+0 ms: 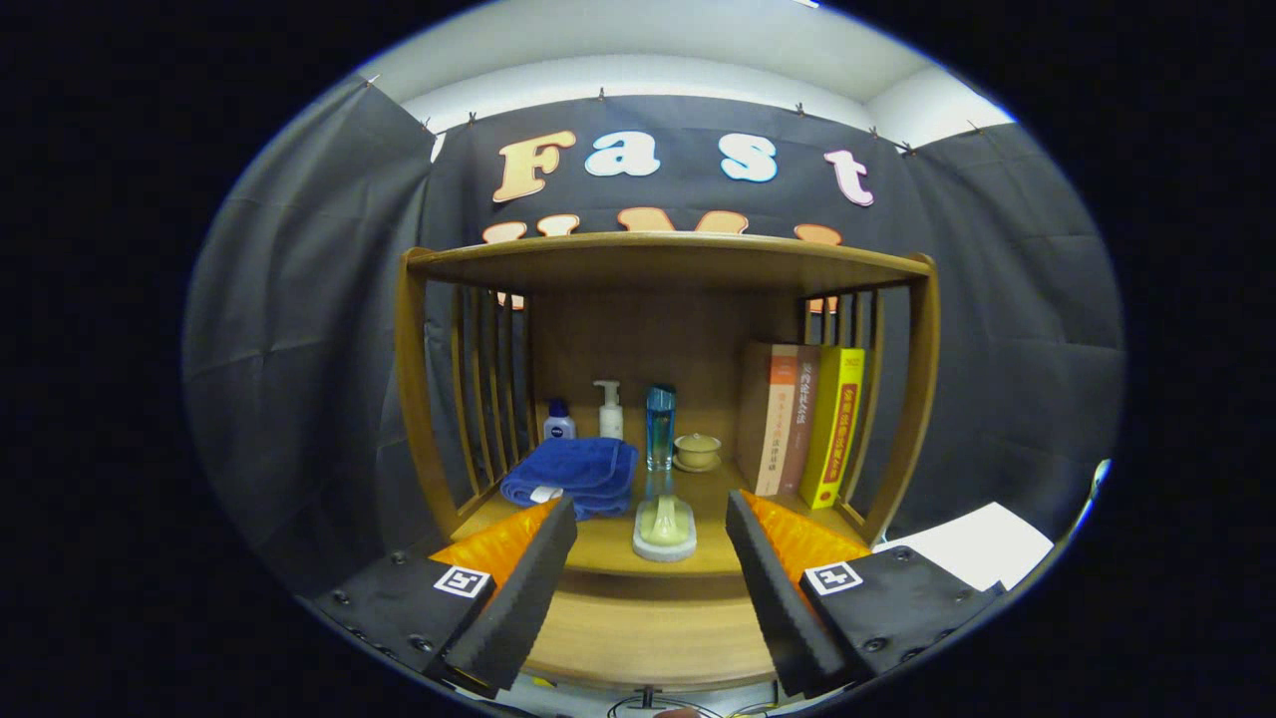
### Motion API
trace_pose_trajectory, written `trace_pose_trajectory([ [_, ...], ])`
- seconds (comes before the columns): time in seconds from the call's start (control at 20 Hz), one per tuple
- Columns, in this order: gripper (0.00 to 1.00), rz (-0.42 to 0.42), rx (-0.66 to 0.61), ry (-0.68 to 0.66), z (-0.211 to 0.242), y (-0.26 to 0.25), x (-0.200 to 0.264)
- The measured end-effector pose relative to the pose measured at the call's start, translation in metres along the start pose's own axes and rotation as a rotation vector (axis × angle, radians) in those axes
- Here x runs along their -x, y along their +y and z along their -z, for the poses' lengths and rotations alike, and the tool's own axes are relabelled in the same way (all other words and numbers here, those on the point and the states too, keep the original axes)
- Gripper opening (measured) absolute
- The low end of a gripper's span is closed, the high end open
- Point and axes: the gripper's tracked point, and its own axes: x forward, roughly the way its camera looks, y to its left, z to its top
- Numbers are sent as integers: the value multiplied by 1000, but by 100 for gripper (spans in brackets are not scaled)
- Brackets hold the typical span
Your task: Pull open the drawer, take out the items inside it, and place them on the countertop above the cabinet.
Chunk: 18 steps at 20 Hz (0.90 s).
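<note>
Wooden cabinet [663, 419] against the dark booth cloth, shelf stocked with a blue towel [573, 474], bottles, books [802, 419] and a soap dish [665, 527] | gripper [650, 538] faces it, fingers spread wide, gripping nothing | drawer: can't make it out from here, presumably lower down | progress: nothing pulled, nothing removed, countertop [663, 257] looks bare from this angle; whole job ahead
</note>
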Motion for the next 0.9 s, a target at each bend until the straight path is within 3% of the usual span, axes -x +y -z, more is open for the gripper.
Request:
trace_pose_trajectory([
  [0.5,99,75,0,-105,44,-28,106],
  [0.9,99,47,53,-166,85,-2,145],
])
